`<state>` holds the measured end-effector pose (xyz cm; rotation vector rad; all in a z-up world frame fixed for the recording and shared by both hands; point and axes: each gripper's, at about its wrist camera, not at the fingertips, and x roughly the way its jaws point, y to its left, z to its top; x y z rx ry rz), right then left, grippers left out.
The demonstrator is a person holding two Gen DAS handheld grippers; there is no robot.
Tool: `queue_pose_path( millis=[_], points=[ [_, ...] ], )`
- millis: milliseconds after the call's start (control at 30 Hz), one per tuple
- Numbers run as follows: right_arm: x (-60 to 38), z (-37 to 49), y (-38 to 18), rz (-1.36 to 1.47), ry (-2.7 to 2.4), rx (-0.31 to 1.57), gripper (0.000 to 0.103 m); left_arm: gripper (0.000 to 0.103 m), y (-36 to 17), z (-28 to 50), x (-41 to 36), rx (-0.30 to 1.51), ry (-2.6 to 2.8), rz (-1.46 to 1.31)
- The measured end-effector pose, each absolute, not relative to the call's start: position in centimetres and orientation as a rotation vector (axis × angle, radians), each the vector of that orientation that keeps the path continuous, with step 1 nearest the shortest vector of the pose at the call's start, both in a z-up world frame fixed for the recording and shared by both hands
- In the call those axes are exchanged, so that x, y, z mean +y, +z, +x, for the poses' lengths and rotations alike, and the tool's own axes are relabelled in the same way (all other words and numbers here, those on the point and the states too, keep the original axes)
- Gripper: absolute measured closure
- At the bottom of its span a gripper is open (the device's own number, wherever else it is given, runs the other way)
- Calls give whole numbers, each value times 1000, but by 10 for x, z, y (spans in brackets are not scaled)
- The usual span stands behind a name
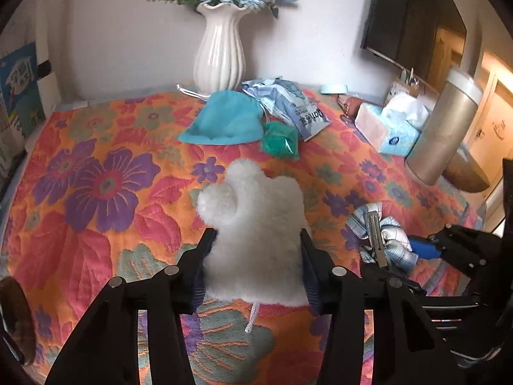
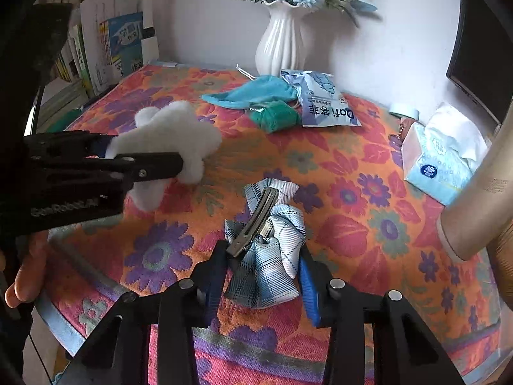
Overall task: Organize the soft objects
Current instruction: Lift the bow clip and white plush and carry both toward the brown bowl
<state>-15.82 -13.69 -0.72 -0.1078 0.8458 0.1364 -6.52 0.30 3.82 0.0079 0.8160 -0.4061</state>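
A white fluffy plush (image 1: 253,224) sits between the pads of my left gripper (image 1: 256,240), which is shut on its lower half; a white cord hangs below it. From the right wrist view the same plush (image 2: 173,134) is held just above the floral cloth. My right gripper (image 2: 263,253) is shut on a blue plaid fabric bow (image 2: 269,250) with a metal hair clip (image 2: 253,224) on top, near the table's front. A teal pouch (image 1: 224,118) and a small green bundle (image 1: 280,141) lie at the back.
The table wears a bright floral cloth (image 1: 96,176). At the back stand a white vase (image 1: 219,54) and a blue-white packet (image 1: 295,106). A tissue box (image 1: 394,125) and a tall beige cylinder (image 1: 445,131) are at right. Books (image 2: 112,48) lean at left.
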Motion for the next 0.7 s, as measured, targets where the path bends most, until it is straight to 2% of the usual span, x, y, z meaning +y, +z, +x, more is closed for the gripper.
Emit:
queue_pose_path(
  millis=[700],
  points=[
    [-146,-159,-7,-22,172,845,62,56,34,-62,3,834,-404,5]
  ],
)
